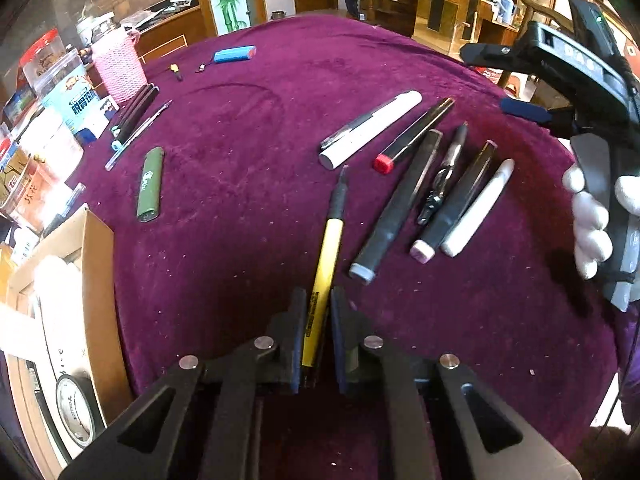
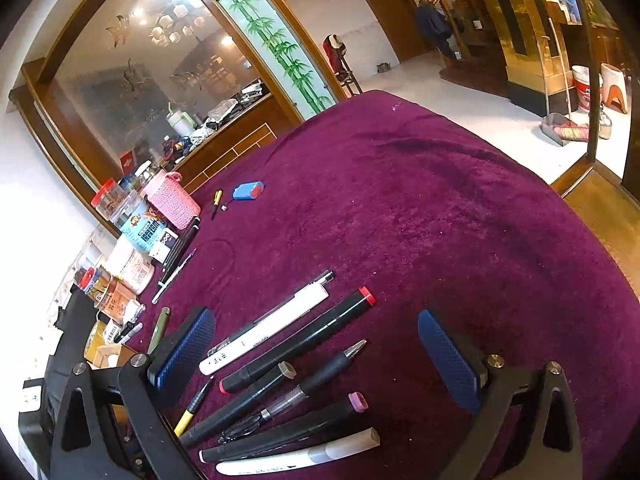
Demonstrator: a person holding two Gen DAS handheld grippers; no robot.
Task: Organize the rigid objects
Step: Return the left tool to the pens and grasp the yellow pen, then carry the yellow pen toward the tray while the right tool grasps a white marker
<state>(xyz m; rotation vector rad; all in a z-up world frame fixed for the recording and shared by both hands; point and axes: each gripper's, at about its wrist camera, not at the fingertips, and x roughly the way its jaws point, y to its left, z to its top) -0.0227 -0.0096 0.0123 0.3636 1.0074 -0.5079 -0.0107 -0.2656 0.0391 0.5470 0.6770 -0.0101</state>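
Left tongs (image 1: 316, 308) clamp the yellow pen (image 1: 326, 256); right tongs (image 2: 316, 360) gape empty. Lift straight, then lay it parallel, at nine o'clock of the marker row (image 1: 424, 192).

You see a pink woven basket (image 2: 173, 200) at the far left edge of the counter (image 2: 440, 208), which wears a deep purple velvet cloth. Beside the basket stand clear plastic jars (image 2: 110, 200) with red lids and printed packets (image 1: 82, 108). Nearer you, off the counter's left edge, an open cardboard box (image 1: 94, 248) holds a roll of tape (image 1: 74, 408). Behind it all runs a glass partition painted with green bamboo (image 2: 280, 40). A broom and dustpan (image 2: 564, 128) lean at the right, by a white bucket (image 2: 586, 88).
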